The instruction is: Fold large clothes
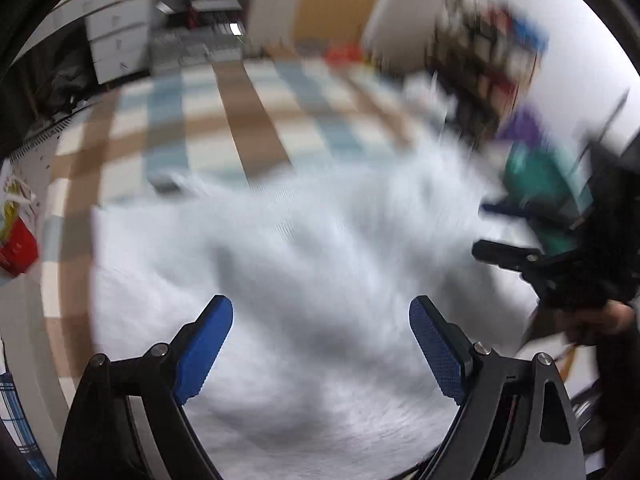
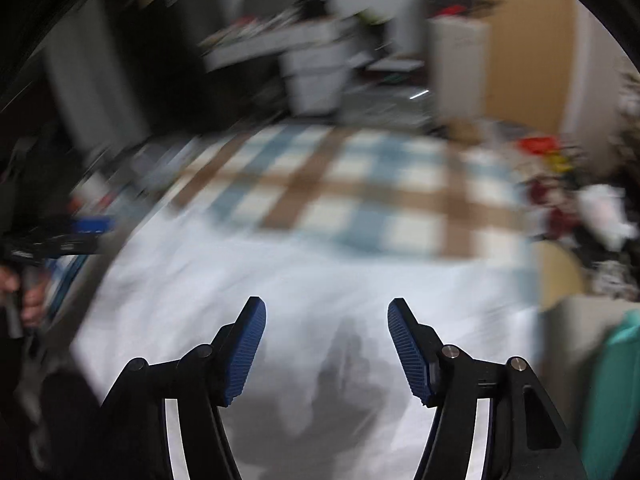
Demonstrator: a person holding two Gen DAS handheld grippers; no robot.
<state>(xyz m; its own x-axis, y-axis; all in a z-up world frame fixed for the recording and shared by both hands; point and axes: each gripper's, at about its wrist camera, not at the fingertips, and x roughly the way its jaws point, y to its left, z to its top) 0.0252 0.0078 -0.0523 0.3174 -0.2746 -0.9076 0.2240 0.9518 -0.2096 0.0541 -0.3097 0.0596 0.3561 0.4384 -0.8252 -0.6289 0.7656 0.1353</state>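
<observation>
A large white garment [image 1: 304,264] lies spread on a plaid blue, brown and white bedcover [image 1: 224,120]; both views are motion-blurred. My left gripper [image 1: 320,312] is open and empty just above the white cloth. My right gripper [image 2: 326,312] is open and empty above the same garment [image 2: 280,280], which casts a grey shadow near its fingers. The right gripper also shows at the right edge of the left wrist view [image 1: 520,258]. The left gripper shows at the left edge of the right wrist view [image 2: 60,240].
The plaid cover [image 2: 360,188] runs beyond the garment. White drawers [image 1: 116,36] stand at the far left, a cluttered shelf [image 1: 488,52] and a teal item [image 1: 548,184] at the right. A red object [image 1: 16,248] sits at the left edge.
</observation>
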